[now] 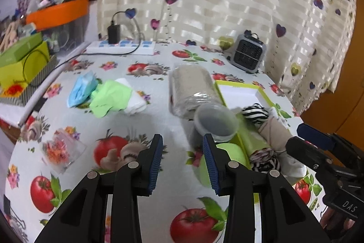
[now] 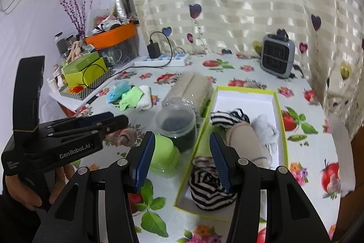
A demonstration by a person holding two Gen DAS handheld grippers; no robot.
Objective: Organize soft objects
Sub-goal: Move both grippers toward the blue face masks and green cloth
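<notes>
A green-rimmed white tray (image 2: 244, 96) holds a black-and-white striped roll (image 2: 211, 189), a second striped piece (image 2: 229, 118), a beige roll (image 2: 244, 140) and a grey-white sock (image 2: 265, 129). The tray also shows in the left wrist view (image 1: 238, 92). A loose pile lies on the table: a blue cloth (image 1: 82, 89), a green cloth (image 1: 111, 97) and a white cloth (image 1: 136, 104). My left gripper (image 1: 183, 163) is open and empty above the tablecloth. My right gripper (image 2: 182, 158) is open and empty over the tray's near left corner.
A clear jar with dark contents (image 2: 178, 126), a green round lid (image 2: 165, 157) and a wrapped beige roll (image 2: 190, 89) stand left of the tray. A grey heater (image 2: 277, 58), a power strip (image 2: 162, 60), stacked boxes (image 2: 85, 74) and a clear packet (image 1: 62, 152) sit around.
</notes>
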